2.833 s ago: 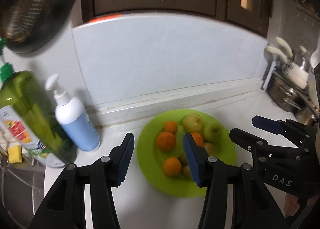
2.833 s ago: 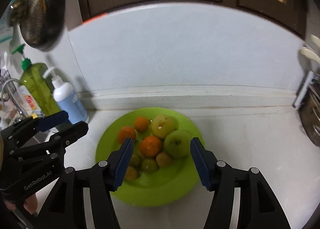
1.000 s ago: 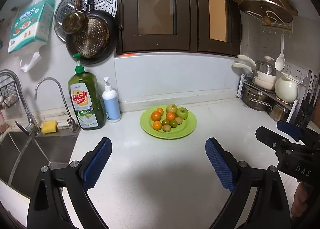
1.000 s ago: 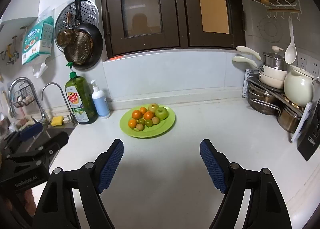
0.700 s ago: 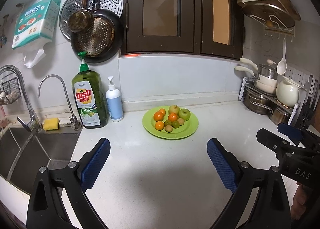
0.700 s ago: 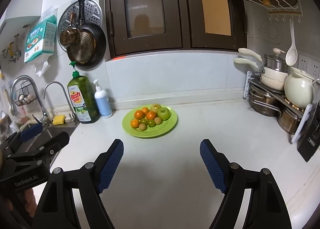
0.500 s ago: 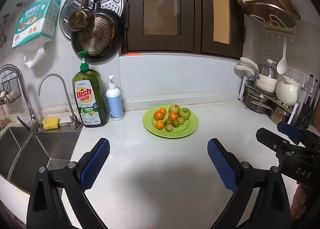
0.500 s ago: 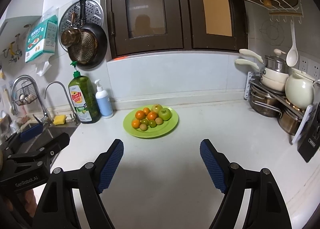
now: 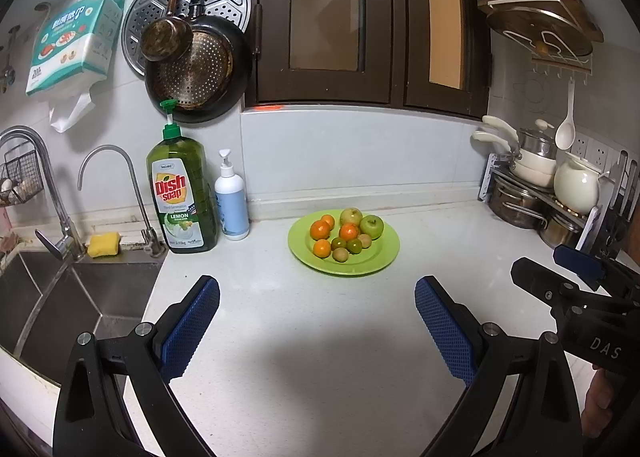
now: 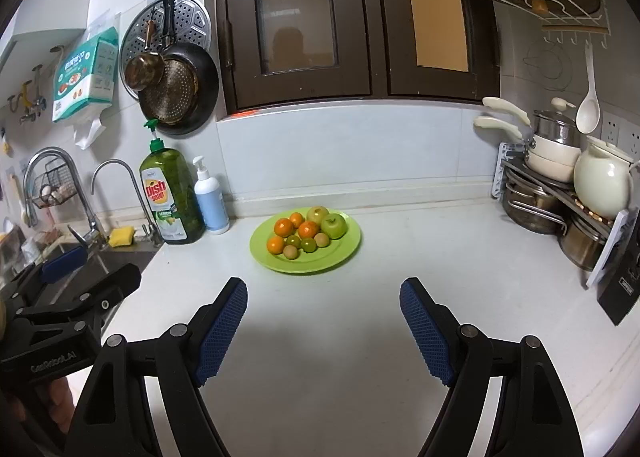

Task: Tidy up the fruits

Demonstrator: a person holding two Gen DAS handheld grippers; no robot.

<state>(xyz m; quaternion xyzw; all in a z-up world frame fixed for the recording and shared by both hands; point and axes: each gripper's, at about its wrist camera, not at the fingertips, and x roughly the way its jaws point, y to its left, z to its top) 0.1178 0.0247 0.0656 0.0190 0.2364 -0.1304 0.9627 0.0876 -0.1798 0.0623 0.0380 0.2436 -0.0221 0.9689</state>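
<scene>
A lime-green plate lies on the white counter near the back wall. It holds several fruits: oranges, two green apples and small green and tan fruits. My left gripper hangs open over bare counter, well short of the plate, with nothing between its blue pads. In its own view my right gripper is open too, also empty and short of the plate. Each gripper shows at the edge of the other's view.
A green dish soap bottle and a white pump bottle stand left of the plate. Farther left are a sink, taps and a yellow sponge. A rack of pots and a cream jug fills the right back corner.
Both grippers were close over the plate some seconds ago and have since drawn far back from it. Over the last second the views barely shift, and both grippers stay open.
</scene>
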